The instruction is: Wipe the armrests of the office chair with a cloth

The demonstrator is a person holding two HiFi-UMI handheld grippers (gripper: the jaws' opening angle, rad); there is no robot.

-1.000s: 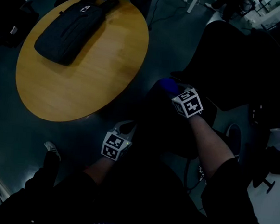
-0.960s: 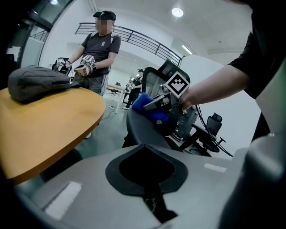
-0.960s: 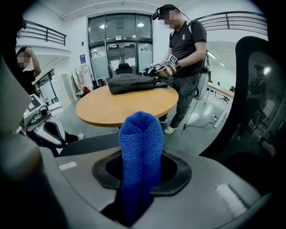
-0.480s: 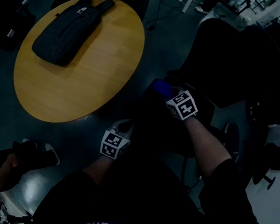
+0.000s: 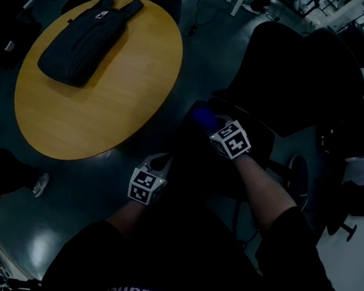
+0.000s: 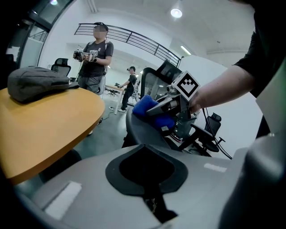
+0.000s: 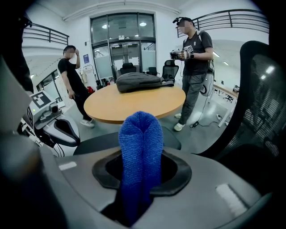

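In the head view the black office chair [image 5: 300, 76] stands at upper right, and its dark armrest [image 5: 197, 152] reaches toward me. My right gripper [image 5: 213, 126] is shut on a blue cloth [image 5: 204, 118] and presses it onto that armrest. The left gripper view shows the cloth [image 6: 145, 106] lying on the curved armrest [image 6: 136, 129]. In the right gripper view the cloth [image 7: 139, 143] stands folded between the jaws. My left gripper [image 5: 162, 164] hangs beside the armrest's near end, shut with nothing in it [image 6: 146, 170].
A round wooden table [image 5: 110, 98] with a black bag [image 5: 87, 37] on it stands left of the chair. A person's shoe [image 5: 39, 184] shows at lower left. People stand beyond the table [image 7: 194, 58] [image 7: 73, 76]. More chairs [image 6: 214, 129] stand behind.
My right gripper has slid the blue cloth a little along the armrest toward me. The left gripper has barely moved. A person's leg at lower left has shifted.
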